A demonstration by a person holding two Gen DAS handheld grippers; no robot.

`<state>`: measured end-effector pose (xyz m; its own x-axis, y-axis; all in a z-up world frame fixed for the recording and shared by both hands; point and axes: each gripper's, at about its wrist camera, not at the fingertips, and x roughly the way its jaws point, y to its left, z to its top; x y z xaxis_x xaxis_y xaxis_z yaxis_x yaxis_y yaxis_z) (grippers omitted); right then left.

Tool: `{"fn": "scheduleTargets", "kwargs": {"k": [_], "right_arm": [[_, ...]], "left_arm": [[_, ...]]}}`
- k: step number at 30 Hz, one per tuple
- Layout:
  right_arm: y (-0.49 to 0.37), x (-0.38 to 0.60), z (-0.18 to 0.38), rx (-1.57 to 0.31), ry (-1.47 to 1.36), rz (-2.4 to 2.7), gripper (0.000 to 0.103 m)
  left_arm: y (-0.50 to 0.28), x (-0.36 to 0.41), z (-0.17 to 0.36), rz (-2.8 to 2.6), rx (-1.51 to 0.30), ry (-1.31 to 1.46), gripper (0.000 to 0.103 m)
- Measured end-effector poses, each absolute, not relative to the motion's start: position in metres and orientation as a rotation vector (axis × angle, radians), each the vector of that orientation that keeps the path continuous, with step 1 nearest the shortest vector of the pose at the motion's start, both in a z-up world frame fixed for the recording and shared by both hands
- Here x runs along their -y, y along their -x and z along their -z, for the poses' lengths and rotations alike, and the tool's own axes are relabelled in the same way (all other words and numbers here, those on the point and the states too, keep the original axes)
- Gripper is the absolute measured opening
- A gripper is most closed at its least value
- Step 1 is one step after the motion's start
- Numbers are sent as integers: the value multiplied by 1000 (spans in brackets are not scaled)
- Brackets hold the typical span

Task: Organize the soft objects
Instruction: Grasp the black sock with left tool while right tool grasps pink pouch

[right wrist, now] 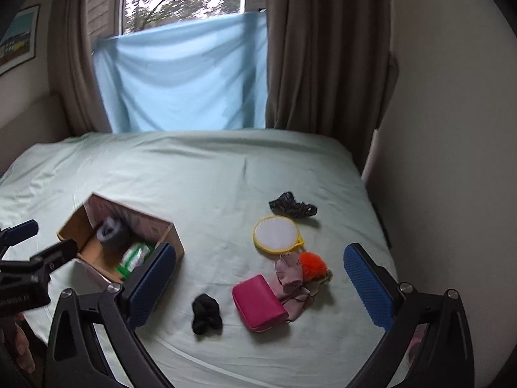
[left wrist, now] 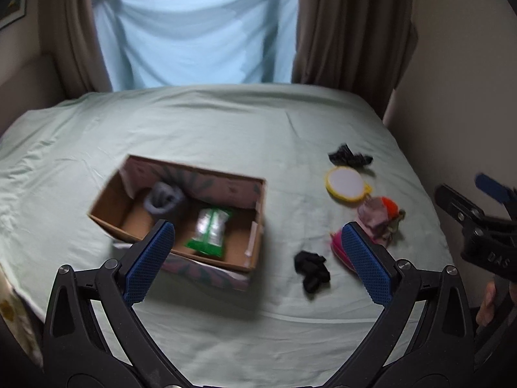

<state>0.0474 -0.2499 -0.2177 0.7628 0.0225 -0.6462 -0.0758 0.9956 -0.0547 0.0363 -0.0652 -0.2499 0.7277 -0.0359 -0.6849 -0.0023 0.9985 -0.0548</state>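
An open cardboard box [left wrist: 106, 205] [right wrist: 73, 229] sits on the bed, holding a grey rolled cloth [left wrist: 163, 198] [right wrist: 111, 230] and a green-and-white packet [left wrist: 211, 228] [right wrist: 134, 257]. To its right lie a black sock bundle [left wrist: 311, 270] [right wrist: 206, 313], a pink pouch [right wrist: 258, 302] [left wrist: 337, 245], a mauve cloth [right wrist: 289, 278] [left wrist: 374, 218], an orange fluffy thing [right wrist: 311, 263] [left wrist: 389, 207], a yellow-rimmed round pad [right wrist: 276, 234] [left wrist: 347, 183] and a dark patterned cloth [right wrist: 290, 207] [left wrist: 349, 157]. My left gripper [left wrist: 258, 258] is open and empty above the bed. My right gripper [right wrist: 261, 284] is open and empty above the pouch.
The pale green bed sheet [left wrist: 226, 129] [right wrist: 194, 168] ends at its front edge near me. Brown curtains [right wrist: 323, 64] and a light blue cloth [right wrist: 184, 80] hang behind. A wall [right wrist: 452, 161] stands close on the right.
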Motion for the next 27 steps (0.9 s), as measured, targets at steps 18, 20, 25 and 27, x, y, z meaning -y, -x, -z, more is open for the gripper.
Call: {"fn": "scheduleTargets", "kwargs": {"k": [18, 20, 25, 27], "right_arm": [[-107, 279, 408, -810, 201, -352, 97], [-111, 278, 418, -820, 205, -372, 94], [-117, 272, 436, -852, 218, -430, 78], [-119, 269, 442, -868, 233, -448, 72]], "left_arm": [[-82, 177, 465, 66, -877, -101, 95], [-88, 181, 472, 74, -884, -106, 91], [-99, 188, 485, 82, -909, -118, 75], [-103, 190, 489, 90, -925, -120, 63]]}}
